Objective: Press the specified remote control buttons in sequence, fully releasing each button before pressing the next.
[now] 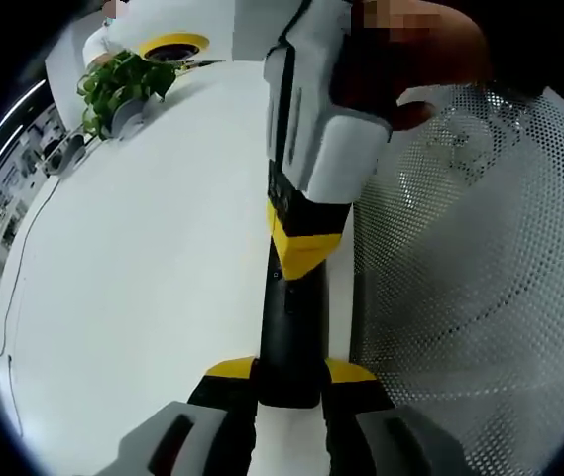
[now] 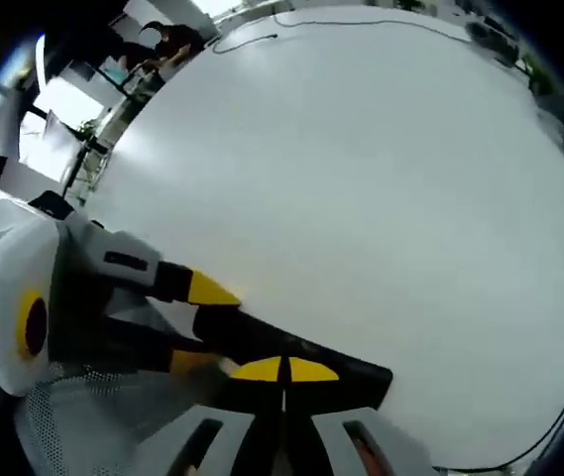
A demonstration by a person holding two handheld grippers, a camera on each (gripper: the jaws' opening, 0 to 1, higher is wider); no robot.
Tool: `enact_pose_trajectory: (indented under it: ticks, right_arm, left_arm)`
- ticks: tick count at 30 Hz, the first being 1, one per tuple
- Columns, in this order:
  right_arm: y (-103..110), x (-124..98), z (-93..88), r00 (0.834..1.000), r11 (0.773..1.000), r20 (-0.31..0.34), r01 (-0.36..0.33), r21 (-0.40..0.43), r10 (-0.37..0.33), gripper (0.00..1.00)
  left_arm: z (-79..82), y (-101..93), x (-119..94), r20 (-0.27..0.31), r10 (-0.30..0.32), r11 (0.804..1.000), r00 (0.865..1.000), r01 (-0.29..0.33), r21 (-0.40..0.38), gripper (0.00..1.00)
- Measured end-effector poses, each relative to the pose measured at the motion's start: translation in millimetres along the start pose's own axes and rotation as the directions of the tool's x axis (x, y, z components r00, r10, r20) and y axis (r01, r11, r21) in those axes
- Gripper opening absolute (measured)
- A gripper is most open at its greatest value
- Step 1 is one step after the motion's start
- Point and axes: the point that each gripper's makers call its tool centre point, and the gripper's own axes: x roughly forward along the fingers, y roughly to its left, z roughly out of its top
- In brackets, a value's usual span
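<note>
A: Remote control point(image 1: 289, 327) lies where?

B: In the left gripper view it is a long black bar, clamped at its near end between the yellow-tipped jaws of the left gripper point(image 1: 289, 382). It reaches away over the white table point(image 1: 143, 297). The right gripper point(image 1: 306, 248) comes in from above, and its yellow tips rest on the top of the remote.

A: And in the right gripper view?

B: The right gripper point(image 2: 283, 372) has its jaws together, tips touching, pressed down on the black remote control point(image 2: 356, 372). The left gripper point(image 2: 202, 327) comes from the left and grips the remote with its yellow tips.

A: What stands around?

B: A white perforated mesh surface point(image 1: 480, 278) just beside the remote, a potted green plant point(image 1: 123, 84), a roll of yellow tape point(image 1: 174, 45) and a thin cable point(image 1: 19, 258) along the table's edge. Far off, a person point(image 2: 168, 40) bends over a desk.

A: Any writing?

B: None that I can read.
</note>
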Motion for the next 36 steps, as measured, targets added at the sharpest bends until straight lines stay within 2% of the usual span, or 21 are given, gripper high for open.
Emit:
enact_pose_trajectory:
  ticks: [5, 15, 25, 28, 36]
  right_arm:
    - [1.8, 1.2, 0.2, 0.999, 0.996, 0.005, 0.054, -0.077, -0.054, 0.0]
    - [-1.5, 0.8, 1.7, 0.999, 1.0, 0.034, 0.006, -0.03, -0.005, 0.0]
    - [2.5, -1.3, -4.5, 0.999, 1.0, -0.03, -0.015, -0.004, 0.015, 0.0]
    - [5.1, 0.3, -10.2, 0.997, 0.998, -0.065, -0.04, 0.039, 0.043, 0.0]
    - [5.3, 0.1, -11.6, 0.997, 0.996, -0.06, -0.05, 0.076, 0.055, 0.0]
  left_arm:
    - [-0.2, 0.2, 0.3, -0.001, -0.002, 1.0, 1.0, 0.002, 0.001, 0.25]
    - [0.0, 0.4, 0.4, 0.003, 0.0, 1.0, 1.0, 0.0, -0.003, 0.25]
    - [-0.1, 0.4, 0.2, 0.005, 0.0, 1.0, 1.0, 0.0, -0.003, 0.25]
    - [-0.1, 0.1, -0.2, 0.003, 0.0, 1.0, 1.0, 0.0, -0.001, 0.25]
    - [-0.3, 0.2, 0.3, 0.0, 0.001, 1.0, 1.0, -0.001, 0.003, 0.25]
